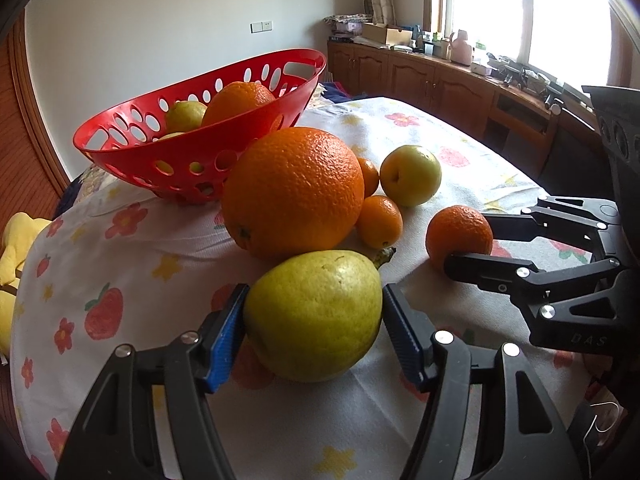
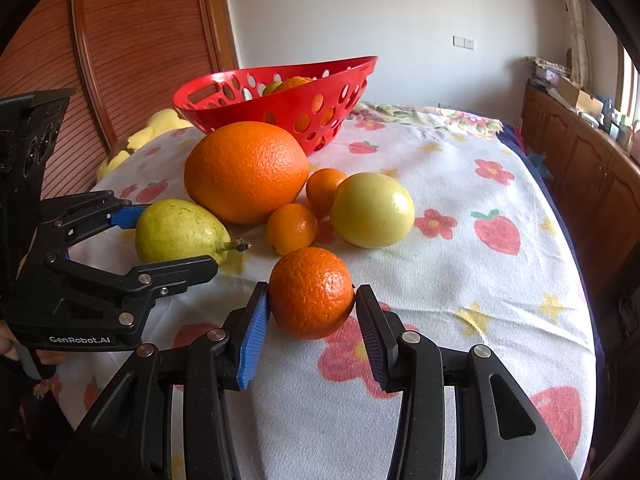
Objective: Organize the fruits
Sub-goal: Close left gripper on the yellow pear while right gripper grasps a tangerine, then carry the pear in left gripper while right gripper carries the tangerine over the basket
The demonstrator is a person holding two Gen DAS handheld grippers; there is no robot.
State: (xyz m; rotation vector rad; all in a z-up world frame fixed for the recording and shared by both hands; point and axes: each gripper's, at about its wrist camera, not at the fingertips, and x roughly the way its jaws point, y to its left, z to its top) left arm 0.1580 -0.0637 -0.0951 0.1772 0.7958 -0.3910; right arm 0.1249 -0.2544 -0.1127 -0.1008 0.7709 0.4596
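Risk I see: the pear [image 1: 314, 314] is tapered, so it could squirt out of my left gripper [image 1: 314, 320] on lift and knock the big orange [image 1: 294, 192] in front of the red basket [image 1: 192, 160]. Both jaws are closed to fruit width, pads touching; right gripper [image 2: 312, 312] pinches the mandarin [image 2: 311, 292] (both fruits on the cloth, short of the basket).

Pear [image 1: 314, 316]: yellow-green, on its side, stem toward 1 o'clock, left-wrist view.
Big orange [image 1: 294, 192]: at 12 o'clock of the pear, touching it.
Mandarin [image 2: 312, 292]: dimpled, alone on the cloth.
Yellow apple [image 2: 372, 210]: at 1 o'clock of the mandarin.
Red basket [image 2: 240, 104]: perforated, holding fruit.
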